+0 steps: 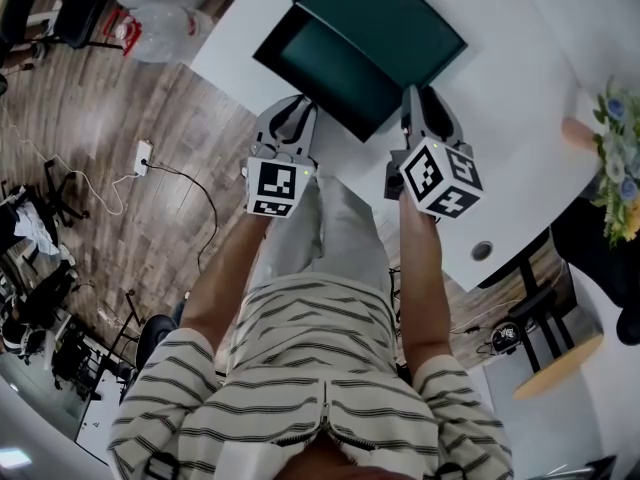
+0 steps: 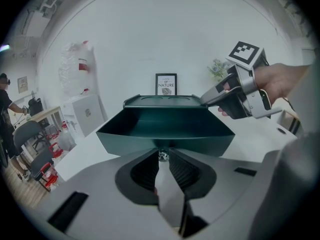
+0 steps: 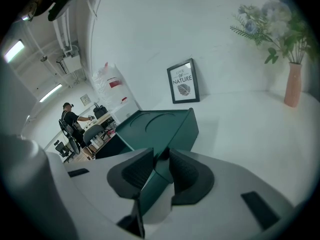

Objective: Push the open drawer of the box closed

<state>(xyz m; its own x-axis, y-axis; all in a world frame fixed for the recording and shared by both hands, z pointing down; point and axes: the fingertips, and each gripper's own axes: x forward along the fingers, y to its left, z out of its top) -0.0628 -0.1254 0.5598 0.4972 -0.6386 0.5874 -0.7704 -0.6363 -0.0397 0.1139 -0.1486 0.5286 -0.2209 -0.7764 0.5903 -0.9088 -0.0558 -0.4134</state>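
Observation:
A dark green box stands on the white table, and its drawer is pulled out toward me. In the left gripper view the drawer faces me, with its small knob between the tips of my left gripper, which is shut on it. My right gripper has the box's near corner between its pads and is shut on it. In the head view the left gripper is at the drawer front and the right gripper at the box's right corner.
A framed print leans on the wall behind the box. A pink vase with flowers stands at the table's right. The table's edge runs just in front of me, with wooden floor, cables and chairs to the left.

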